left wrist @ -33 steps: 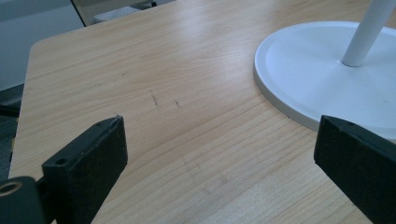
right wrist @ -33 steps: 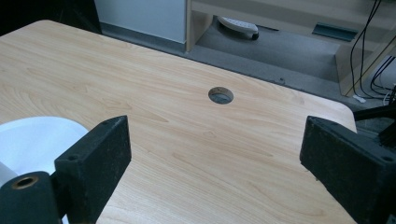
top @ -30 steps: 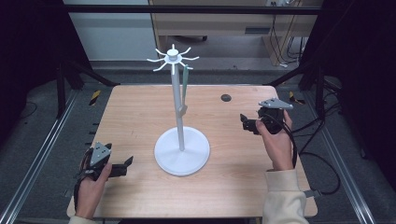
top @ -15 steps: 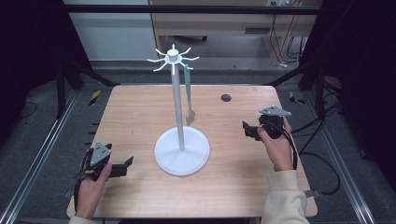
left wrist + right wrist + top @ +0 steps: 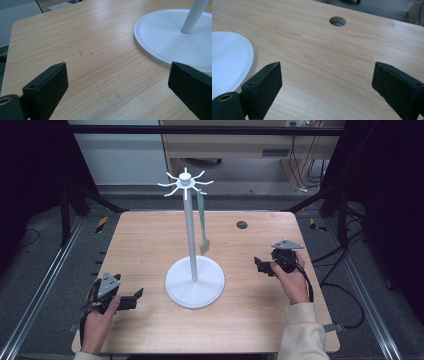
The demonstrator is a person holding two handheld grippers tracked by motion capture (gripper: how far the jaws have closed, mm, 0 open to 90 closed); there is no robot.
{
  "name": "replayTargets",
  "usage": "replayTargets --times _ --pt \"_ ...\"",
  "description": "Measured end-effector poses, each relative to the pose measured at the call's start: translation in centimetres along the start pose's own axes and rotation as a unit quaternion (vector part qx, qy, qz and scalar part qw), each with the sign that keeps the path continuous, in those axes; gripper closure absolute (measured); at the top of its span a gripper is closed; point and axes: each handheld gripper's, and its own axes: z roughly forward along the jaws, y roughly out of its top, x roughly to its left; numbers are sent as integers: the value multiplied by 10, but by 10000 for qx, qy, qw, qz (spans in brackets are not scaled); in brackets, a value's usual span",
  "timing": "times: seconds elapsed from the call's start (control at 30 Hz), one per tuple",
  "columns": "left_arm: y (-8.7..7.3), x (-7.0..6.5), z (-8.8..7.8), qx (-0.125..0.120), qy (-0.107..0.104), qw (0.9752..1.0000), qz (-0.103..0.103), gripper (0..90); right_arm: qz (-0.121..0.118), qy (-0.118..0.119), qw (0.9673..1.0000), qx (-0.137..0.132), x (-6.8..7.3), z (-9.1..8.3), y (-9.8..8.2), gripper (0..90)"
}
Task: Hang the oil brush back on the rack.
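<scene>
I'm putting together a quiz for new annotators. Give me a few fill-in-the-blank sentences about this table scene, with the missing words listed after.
1. A green spatula hangs from a hook of the white ____.
2. The jaws of the left gripper stand ____, with nothing between them.
3. The round hole in the table lies ahead of the ____ gripper.
4. The stand's pole rises from a round white ____.

Missing words: stand; open; right; base

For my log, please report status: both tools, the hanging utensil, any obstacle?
Left tool open, empty. Right tool open, empty. Utensil hangs from white stand. Table between: no obstacle.
</scene>
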Motion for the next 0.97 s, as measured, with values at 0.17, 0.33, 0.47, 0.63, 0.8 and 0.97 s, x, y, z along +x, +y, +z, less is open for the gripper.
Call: replayTargets --times 0.17,0.33,0.47,0.63,0.8,0.97 --pt "0 0 0 1 7 10000 7 22 -110 120 9998 112 7 7 -3 99" --pt "0 -1 1 15 -1 10000 12 22 -269 227 9992 192 16 13 -3 99" --pt "0 -1 1 27 -5 10000 35 22 -361 332 9985 229 25 17 -3 99" --pt "0 -1 2 38 -7 10000 44 22 -386 514 9977 231 33 22 -3 99" --pt "0 -2 2 50 4 10000 49 22 -308 720 9964 338 40 26 -5 98" --pt "-1 -1 3 57 12 10000 53 22 -133 820 9958 381 42 31 -9 101"
